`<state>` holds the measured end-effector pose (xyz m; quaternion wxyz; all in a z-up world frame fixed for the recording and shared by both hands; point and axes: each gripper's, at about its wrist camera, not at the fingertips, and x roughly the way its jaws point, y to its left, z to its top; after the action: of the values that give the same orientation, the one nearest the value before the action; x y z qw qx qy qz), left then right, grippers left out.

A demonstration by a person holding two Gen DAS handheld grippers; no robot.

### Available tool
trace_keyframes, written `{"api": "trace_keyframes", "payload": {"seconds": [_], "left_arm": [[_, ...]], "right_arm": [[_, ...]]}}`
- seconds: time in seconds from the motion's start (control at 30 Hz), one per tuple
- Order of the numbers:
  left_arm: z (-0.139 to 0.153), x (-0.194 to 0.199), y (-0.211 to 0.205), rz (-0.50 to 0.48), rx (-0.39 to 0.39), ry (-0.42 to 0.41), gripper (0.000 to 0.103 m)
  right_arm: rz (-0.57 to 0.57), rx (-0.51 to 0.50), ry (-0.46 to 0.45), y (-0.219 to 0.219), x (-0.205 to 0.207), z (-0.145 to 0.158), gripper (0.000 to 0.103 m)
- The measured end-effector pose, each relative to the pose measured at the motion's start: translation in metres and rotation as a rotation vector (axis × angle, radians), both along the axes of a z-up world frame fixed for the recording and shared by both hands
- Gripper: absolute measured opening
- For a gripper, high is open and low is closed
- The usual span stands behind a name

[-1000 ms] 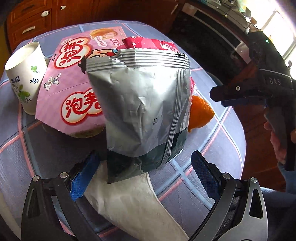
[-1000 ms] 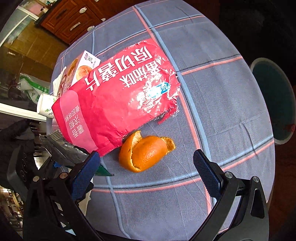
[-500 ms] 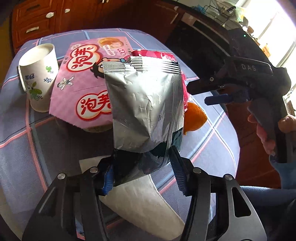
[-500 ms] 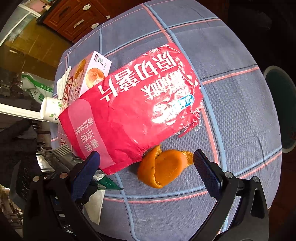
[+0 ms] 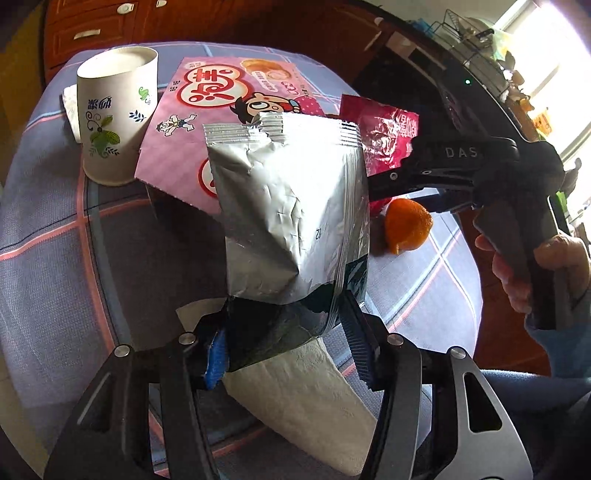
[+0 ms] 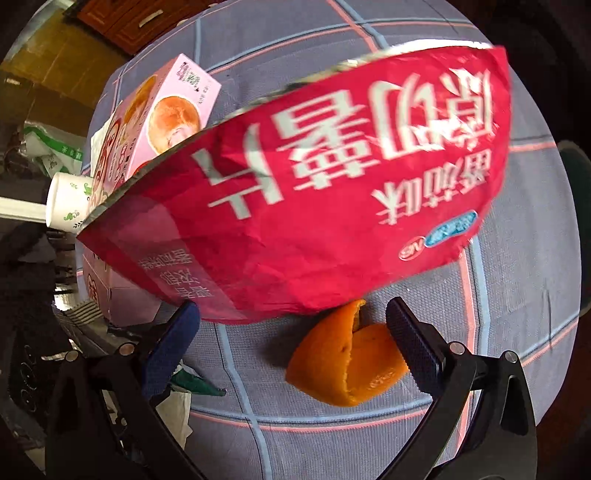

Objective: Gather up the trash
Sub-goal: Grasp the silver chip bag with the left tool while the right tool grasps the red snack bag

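Observation:
My left gripper [image 5: 288, 343] is shut on the dark lower end of a silver foil snack bag [image 5: 291, 210], which stands up between the jaws. A white paper napkin [image 5: 314, 402] lies under it. My right gripper [image 6: 291, 343] is open, its jaws either side of the lower edge of a red chip bag [image 6: 314, 206] and close over an orange peel [image 6: 351, 365]. From the left wrist view the right gripper's body [image 5: 461, 166] reaches in at the red bag [image 5: 380, 136], with the peel [image 5: 408, 225] below it.
A pink snack box [image 5: 207, 122] and a white paper cup [image 5: 114, 122] stand on the round table with a blue checked cloth [image 5: 48, 240]. A teal bin [image 6: 576, 221] sits off the table's right edge. Wooden drawers [image 5: 92, 29] are behind.
My left gripper closed on the silver bag's lower end and raised it. My right gripper moved forward to the red bag's edge, over the orange peel, still open.

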<state>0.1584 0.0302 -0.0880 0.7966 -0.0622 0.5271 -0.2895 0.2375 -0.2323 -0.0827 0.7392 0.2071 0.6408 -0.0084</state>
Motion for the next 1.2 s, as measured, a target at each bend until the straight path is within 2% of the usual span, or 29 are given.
{"api": "trace_keyframes", "payload": {"seconds": [0.17,0.27,0.33,0.4,0.53,0.67,0.9,1.0,1.03,1.07,1.1,1.13,1.17,1.2], "left_arm": [[0.0,0.004,-0.001,0.001,-0.008,0.001,0.056],[0.0,0.004,-0.002,-0.001,-0.01,-0.002,0.056],[-0.001,0.004,-0.003,-0.002,-0.009,-0.003,0.056],[-0.001,0.003,-0.004,-0.004,-0.006,-0.004,0.056],[-0.001,0.003,-0.006,-0.01,0.002,-0.012,0.057],[-0.001,0.001,-0.01,-0.015,0.006,-0.021,0.058],[0.0,-0.001,-0.018,-0.022,0.009,-0.028,0.064],[0.0,0.0,-0.024,-0.028,0.006,-0.021,0.064],[0.001,-0.001,-0.026,-0.03,0.002,-0.019,0.064],[0.003,-0.002,-0.027,-0.033,0.002,-0.02,0.064],[0.004,-0.003,-0.029,-0.034,0.002,-0.022,0.064],[0.005,-0.004,-0.031,-0.033,0.003,-0.025,0.055],[0.006,-0.006,-0.031,-0.033,0.004,-0.028,0.05],[0.009,-0.007,-0.032,-0.031,0.007,-0.035,0.048]], "right_arm": [[-0.047,0.006,-0.081,-0.014,0.0,0.043,0.097],[-0.038,-0.048,-0.14,-0.011,0.015,0.068,0.097],[-0.062,-0.116,-0.155,-0.012,0.028,0.074,0.097],[-0.114,-0.175,-0.144,-0.02,0.042,0.071,0.097],[-0.162,-0.24,-0.061,-0.04,0.06,0.043,0.097],[-0.129,-0.175,-0.009,-0.035,0.044,0.027,0.097],[-0.124,-0.082,-0.03,-0.041,-0.012,0.031,0.097],[-0.126,-0.071,-0.076,-0.042,-0.034,0.032,0.097],[-0.119,-0.076,-0.089,-0.042,-0.038,0.032,0.09],[-0.11,-0.083,-0.096,-0.04,-0.044,0.031,0.069],[-0.104,-0.076,-0.093,-0.04,-0.049,0.028,0.055],[-0.11,-0.049,-0.091,-0.041,-0.053,0.024,0.028],[-0.118,-0.02,-0.087,-0.042,-0.056,0.02,0.01],[-0.121,-0.006,-0.095,-0.043,-0.06,0.019,0.008]]}}
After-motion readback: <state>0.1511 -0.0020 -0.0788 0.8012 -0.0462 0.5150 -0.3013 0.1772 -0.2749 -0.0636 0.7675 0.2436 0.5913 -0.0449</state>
